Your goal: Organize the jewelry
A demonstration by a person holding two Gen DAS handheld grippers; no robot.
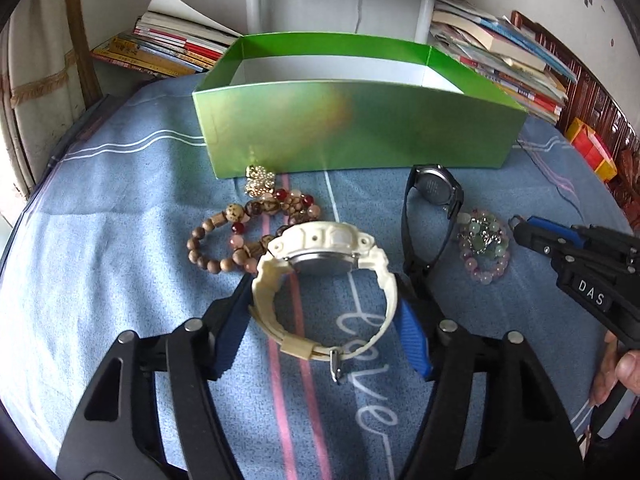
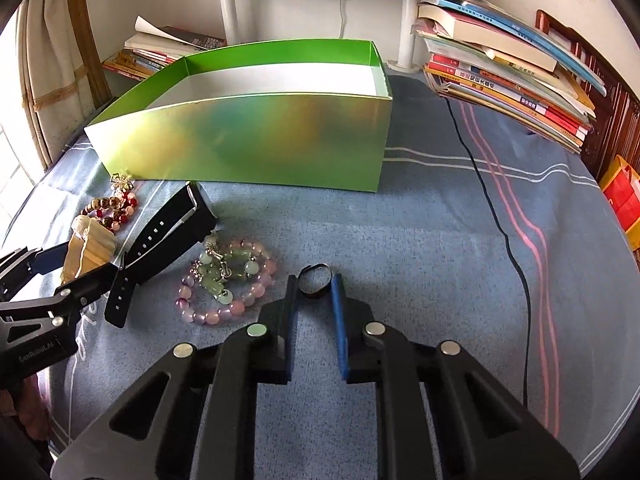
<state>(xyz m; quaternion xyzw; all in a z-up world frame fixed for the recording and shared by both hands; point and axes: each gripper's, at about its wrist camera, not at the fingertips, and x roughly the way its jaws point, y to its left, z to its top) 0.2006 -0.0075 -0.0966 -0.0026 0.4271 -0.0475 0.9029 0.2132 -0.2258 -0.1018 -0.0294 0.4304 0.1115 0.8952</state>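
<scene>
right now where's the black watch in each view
Left wrist view: black watch right of centre, beyond the white watch.
Right wrist view: black watch at left, beside the pink bead bracelet.
Shared landmark: the green box just behind it.

Daylight enters from the window (image 2: pixel 12 152) at left, bright and slightly overexposed there. Glare washes across the green box (image 1: pixel 360 128) front. Shadows are soft. Fisheye distortion bends edges; corners are black. Focus is acceptable throughout.
</scene>
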